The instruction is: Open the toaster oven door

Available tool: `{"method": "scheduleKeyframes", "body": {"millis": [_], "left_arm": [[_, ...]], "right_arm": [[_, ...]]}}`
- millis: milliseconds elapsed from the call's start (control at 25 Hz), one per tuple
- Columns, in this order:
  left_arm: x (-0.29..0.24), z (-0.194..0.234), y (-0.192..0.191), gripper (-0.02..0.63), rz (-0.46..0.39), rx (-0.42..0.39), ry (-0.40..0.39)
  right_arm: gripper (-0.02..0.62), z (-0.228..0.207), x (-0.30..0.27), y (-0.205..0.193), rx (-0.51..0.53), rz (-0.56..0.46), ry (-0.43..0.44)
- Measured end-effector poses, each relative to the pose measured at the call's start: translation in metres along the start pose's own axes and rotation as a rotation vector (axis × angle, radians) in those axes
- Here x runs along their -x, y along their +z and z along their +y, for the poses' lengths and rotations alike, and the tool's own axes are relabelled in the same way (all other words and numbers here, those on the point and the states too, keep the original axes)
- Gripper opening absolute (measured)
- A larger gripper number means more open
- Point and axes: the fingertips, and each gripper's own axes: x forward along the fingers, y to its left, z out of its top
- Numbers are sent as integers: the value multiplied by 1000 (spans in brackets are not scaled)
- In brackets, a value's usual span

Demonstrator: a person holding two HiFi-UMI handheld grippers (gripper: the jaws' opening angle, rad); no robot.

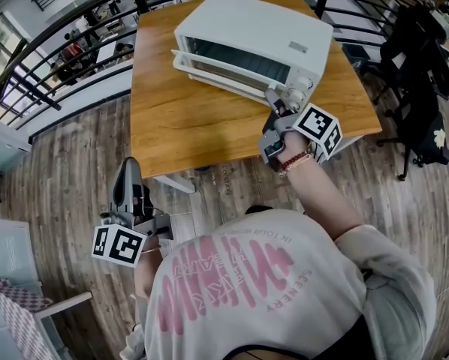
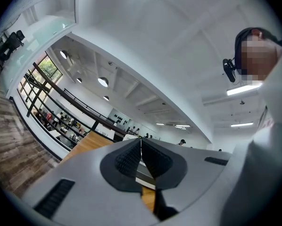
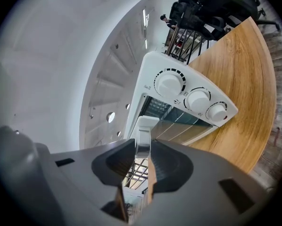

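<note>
A white toaster oven stands on the wooden table, its glass door facing me. A long white door handle runs along the door's top edge. My right gripper reaches to the handle's right end, beside the knobs. In the right gripper view the handle sits between the pads, and the right gripper is shut on it. Three white knobs show just right of the jaws. My left gripper hangs low beside the table and holds nothing. Its pads meet, so it is shut.
A black railing curves behind the table. Dark office chairs stand at the right. The table's front edge lies between me and the oven. A checked seat is at lower left on the plank floor.
</note>
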Motion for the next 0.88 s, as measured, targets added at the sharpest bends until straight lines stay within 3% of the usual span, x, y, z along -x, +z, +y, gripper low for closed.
{"method": "scheduleKeyframes", "body": {"millis": [560, 880], "left_arm": [[-22, -17, 0, 21, 11, 0, -22], [-10, -17, -13, 21, 18, 4, -30]], "right_arm": [[110, 0, 5, -11, 34, 70, -11], [110, -6, 15, -39, 50, 115, -8]]}}
